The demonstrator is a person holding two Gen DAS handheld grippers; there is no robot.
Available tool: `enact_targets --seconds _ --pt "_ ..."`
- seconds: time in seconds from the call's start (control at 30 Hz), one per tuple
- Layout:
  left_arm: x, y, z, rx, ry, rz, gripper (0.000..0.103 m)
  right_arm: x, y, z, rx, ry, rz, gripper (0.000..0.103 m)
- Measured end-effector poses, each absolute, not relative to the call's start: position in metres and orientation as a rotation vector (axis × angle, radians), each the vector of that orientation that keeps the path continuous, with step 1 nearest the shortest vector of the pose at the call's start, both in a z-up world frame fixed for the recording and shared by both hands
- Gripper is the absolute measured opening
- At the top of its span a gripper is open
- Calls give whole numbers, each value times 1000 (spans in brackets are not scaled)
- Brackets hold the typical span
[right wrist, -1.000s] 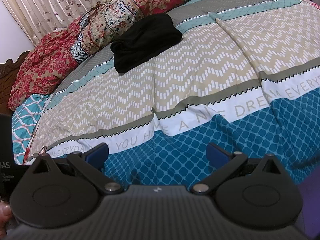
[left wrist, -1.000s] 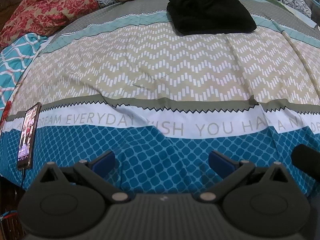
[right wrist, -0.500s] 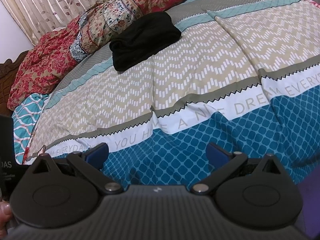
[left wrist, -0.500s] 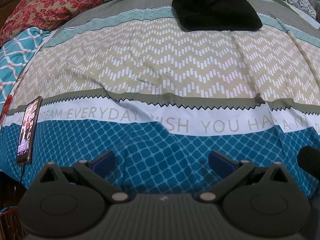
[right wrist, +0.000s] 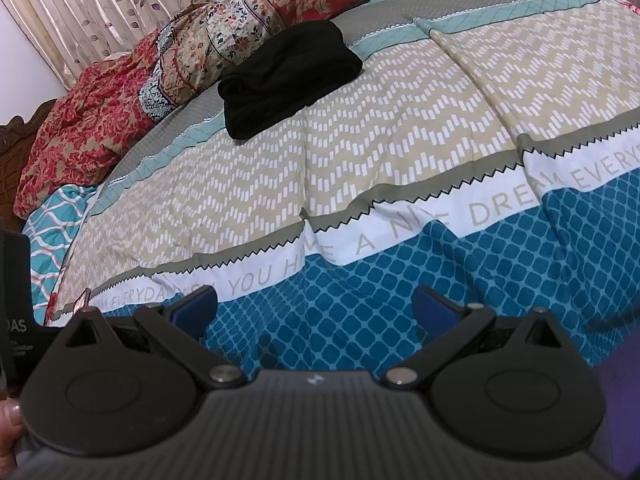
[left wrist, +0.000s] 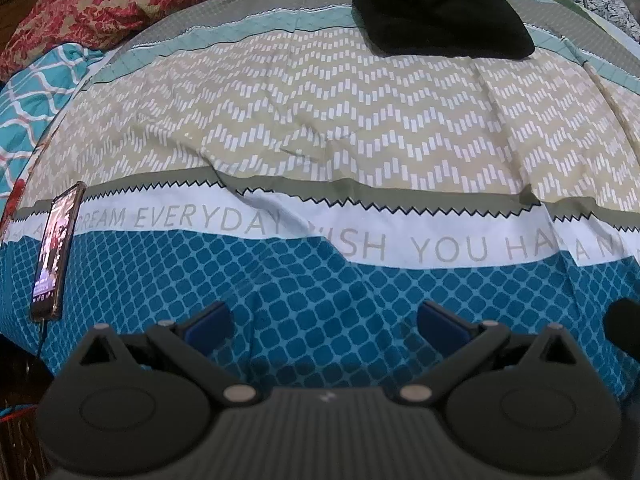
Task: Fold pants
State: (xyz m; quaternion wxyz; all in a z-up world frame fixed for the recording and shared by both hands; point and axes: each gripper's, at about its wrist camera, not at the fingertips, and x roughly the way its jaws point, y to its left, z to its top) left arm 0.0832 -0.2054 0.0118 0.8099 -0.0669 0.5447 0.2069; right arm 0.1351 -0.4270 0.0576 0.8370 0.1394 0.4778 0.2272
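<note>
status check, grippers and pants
Left gripper open, empty. Right gripper open, empty. Black pants bunched at far side of bed, untouched. Phone at left edge.

The pants [left wrist: 442, 14] lie in a bundle on the bed [left wrist: 320, 128], toward its far side, just before the heaped quilts [right wrist: 224, 44] that run along the bed's far edge. A phone [left wrist: 54, 250] lies on the bed at its near left edge, well apart from the pants. Both pairs of tongs, left [left wrist: 322, 318] and right [right wrist: 314, 306], hang over the bed's near edge, well before the pants and touching nothing, the right pair to the right of the left.
</note>
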Motion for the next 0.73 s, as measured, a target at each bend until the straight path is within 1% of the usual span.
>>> enact_targets --seconds 0.5,0.73 --pt "84 -203 8 -168 1182 427 103 134 -426 56 291 1019 481 103" --pt "85 -211 14 -124 1149 391 103 134 -427 57 285 1016 480 103"
